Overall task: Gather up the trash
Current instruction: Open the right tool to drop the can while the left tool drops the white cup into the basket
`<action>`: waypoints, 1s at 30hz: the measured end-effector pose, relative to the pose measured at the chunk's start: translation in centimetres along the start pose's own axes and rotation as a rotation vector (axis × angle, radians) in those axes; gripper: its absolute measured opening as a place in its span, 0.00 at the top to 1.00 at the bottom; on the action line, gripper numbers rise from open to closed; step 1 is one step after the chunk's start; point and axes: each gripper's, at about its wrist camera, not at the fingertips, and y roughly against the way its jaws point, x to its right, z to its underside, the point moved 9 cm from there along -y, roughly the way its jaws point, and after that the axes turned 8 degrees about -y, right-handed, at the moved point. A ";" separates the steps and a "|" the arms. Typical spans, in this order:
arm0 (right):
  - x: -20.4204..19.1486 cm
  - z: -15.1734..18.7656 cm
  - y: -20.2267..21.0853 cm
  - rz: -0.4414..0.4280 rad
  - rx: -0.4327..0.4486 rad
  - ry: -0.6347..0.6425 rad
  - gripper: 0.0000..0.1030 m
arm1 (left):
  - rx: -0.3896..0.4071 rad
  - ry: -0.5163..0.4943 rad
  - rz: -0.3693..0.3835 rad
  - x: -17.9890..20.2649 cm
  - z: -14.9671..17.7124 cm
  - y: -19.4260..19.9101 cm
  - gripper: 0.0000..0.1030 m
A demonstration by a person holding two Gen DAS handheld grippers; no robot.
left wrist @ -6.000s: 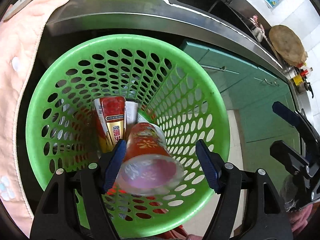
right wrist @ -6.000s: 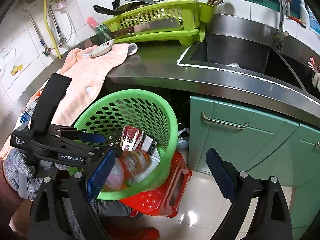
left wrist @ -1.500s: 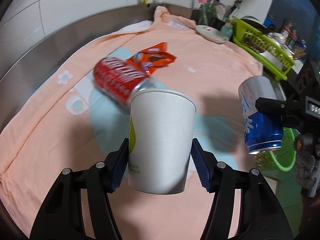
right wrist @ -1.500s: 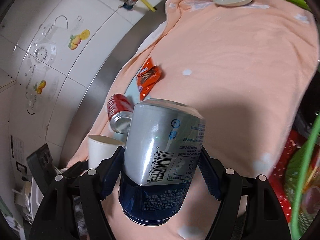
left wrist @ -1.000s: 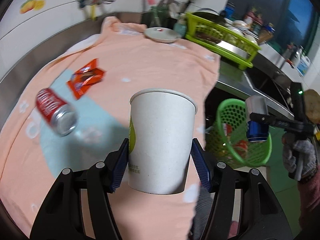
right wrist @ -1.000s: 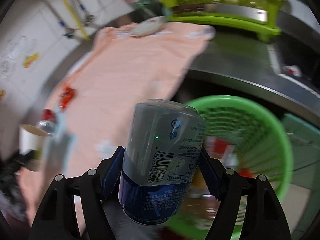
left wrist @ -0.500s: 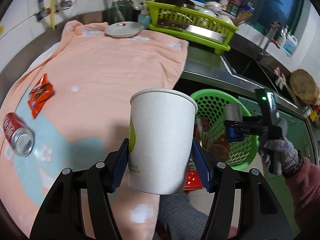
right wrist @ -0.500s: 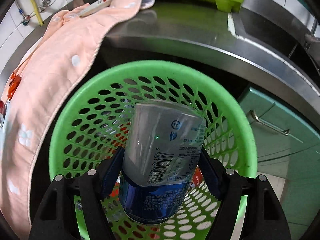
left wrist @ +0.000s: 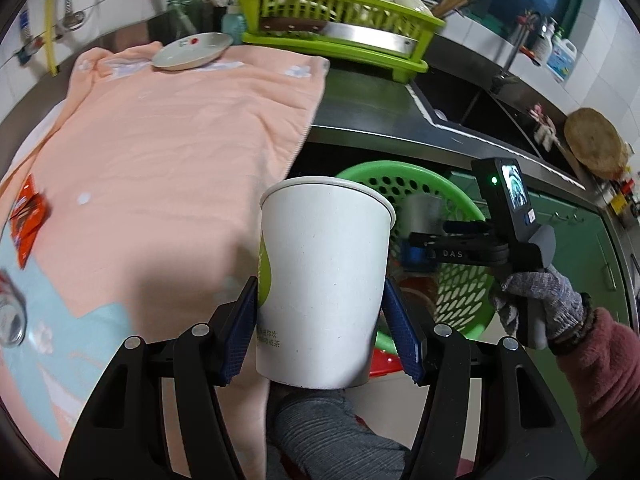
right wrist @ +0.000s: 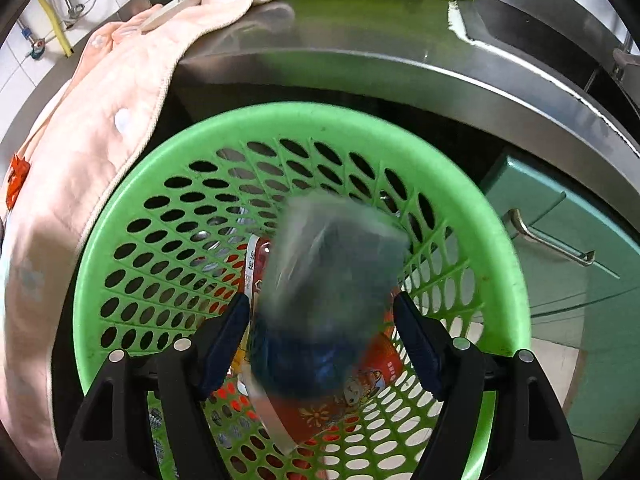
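Note:
My left gripper [left wrist: 322, 320] is shut on a white paper cup [left wrist: 324, 280], held upright above the counter's edge. Behind it stands the green trash basket [left wrist: 464, 280]. My right gripper [right wrist: 322, 340] hangs over that basket [right wrist: 120, 248], its jaws parted. The blue and silver can [right wrist: 328, 292] is blurred between the fingers, dropping free into the basket, where a red cup [right wrist: 352, 392] and a red packet lie. An orange wrapper [left wrist: 28, 216] and a red can [left wrist: 8, 316] lie on the peach towel [left wrist: 168, 168] at the left.
A steel counter [right wrist: 360, 52] and a sink [left wrist: 480, 108] lie behind the basket. A lime dish rack [left wrist: 336, 24] and a white plate [left wrist: 192, 50] sit at the back. Teal cabinet doors [right wrist: 568, 240] are to the right. A red stool [left wrist: 384, 358] is under the basket.
My right gripper has opened over the basket and the blue can is falling out of it. My left gripper has carried the cup a little nearer the basket.

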 end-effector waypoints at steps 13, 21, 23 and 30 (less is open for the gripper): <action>1.9 1.1 6.2 -0.064 0.086 -0.028 0.25 | -0.068 -0.036 0.068 4.4 -0.7 -5.7 0.41; 1.9 2.5 8.6 -0.099 0.120 -0.033 0.24 | -0.131 -0.048 0.077 6.4 -0.4 -9.4 0.40; 2.0 2.7 8.9 -0.110 0.123 -0.038 0.24 | -0.144 -0.040 0.078 6.5 -0.3 -10.0 0.40; 2.1 2.6 9.5 -0.128 0.134 -0.049 0.24 | -0.153 -0.022 0.093 6.8 -0.1 -10.8 0.35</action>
